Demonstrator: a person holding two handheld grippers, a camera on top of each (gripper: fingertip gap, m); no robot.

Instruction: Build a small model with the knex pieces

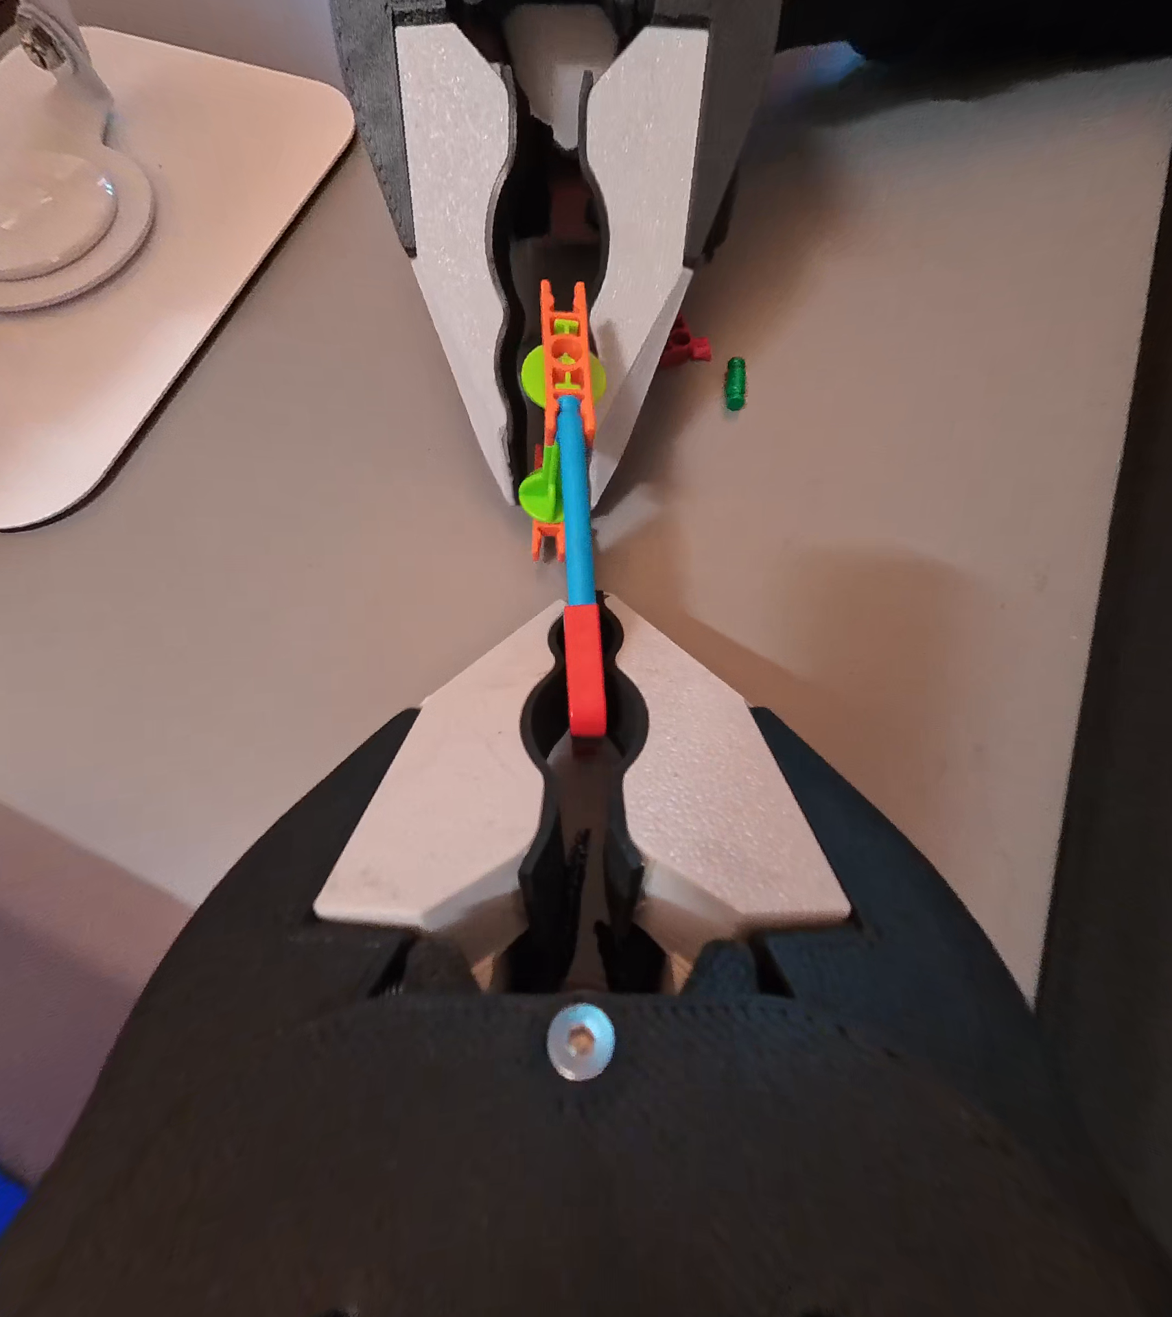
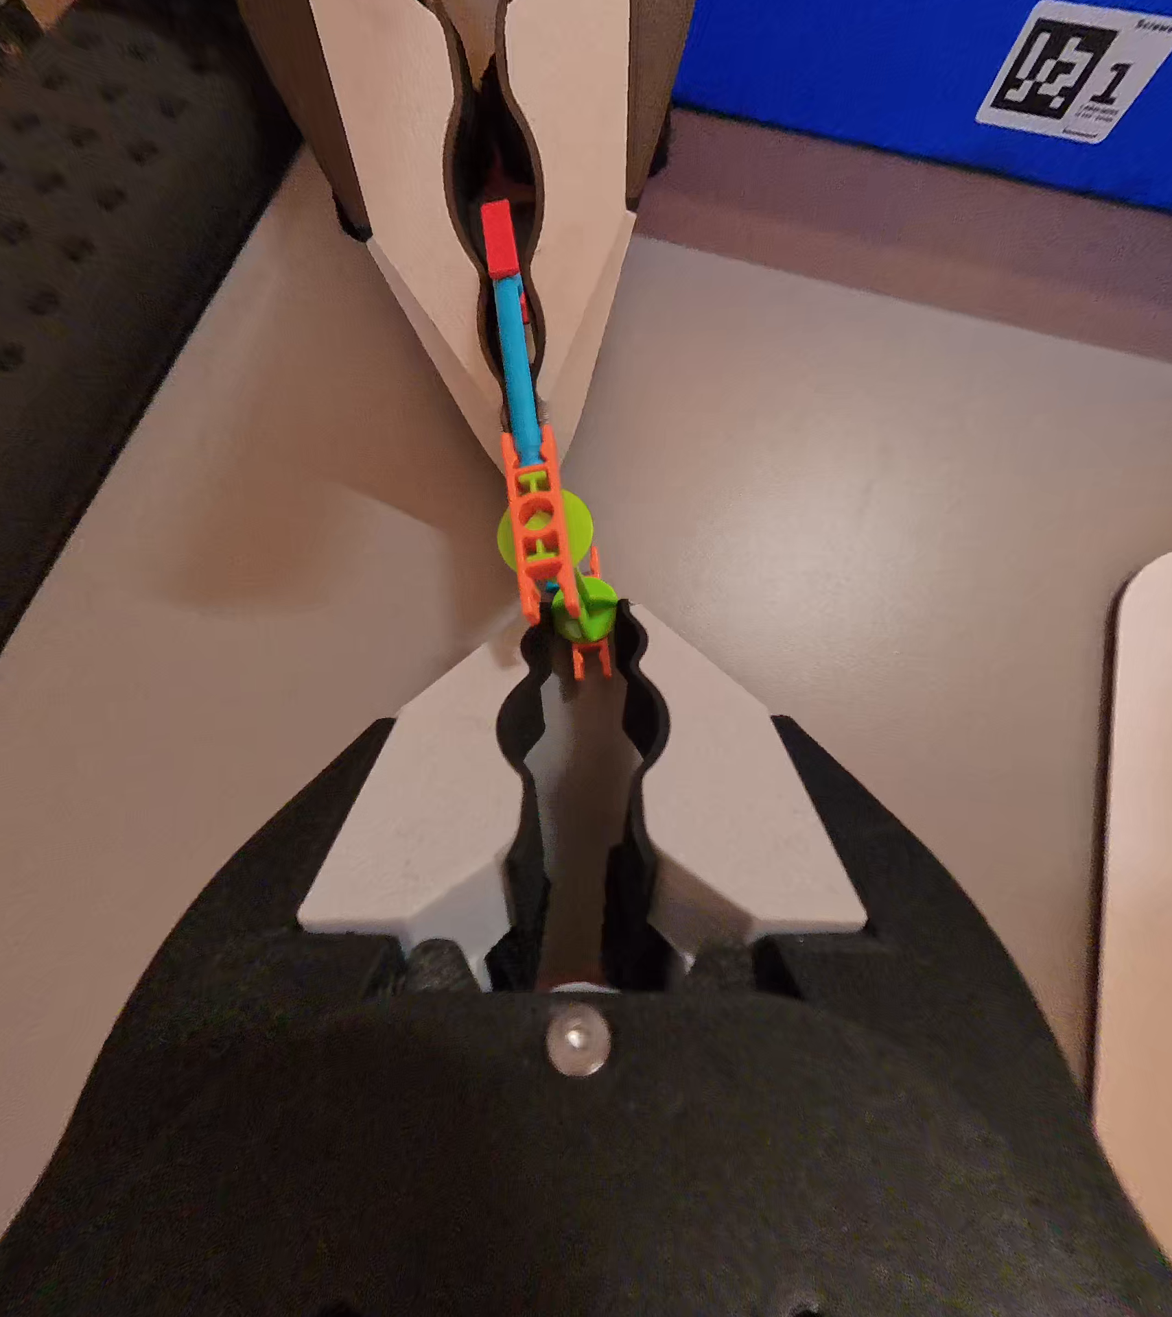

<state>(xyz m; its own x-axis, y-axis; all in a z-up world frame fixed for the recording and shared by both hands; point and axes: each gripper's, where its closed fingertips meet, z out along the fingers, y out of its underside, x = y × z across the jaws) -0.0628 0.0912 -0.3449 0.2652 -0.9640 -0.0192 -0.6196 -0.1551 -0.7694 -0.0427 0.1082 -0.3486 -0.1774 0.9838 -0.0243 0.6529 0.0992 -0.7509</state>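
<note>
Stuff you can't really make out

Small red piece [image 1: 689,343] mostly hidden behind the far gripper's finger; blue bin [image 2: 925,93] cut off at the top edge.

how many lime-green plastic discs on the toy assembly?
2: one lime-green plastic disc behind the upper orange connector, one lower beside the blue rod. More may be hidden.

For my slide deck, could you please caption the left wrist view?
Left gripper clamps the red piece on a blue rod; the facing right gripper holds its orange-and-green end.
</note>
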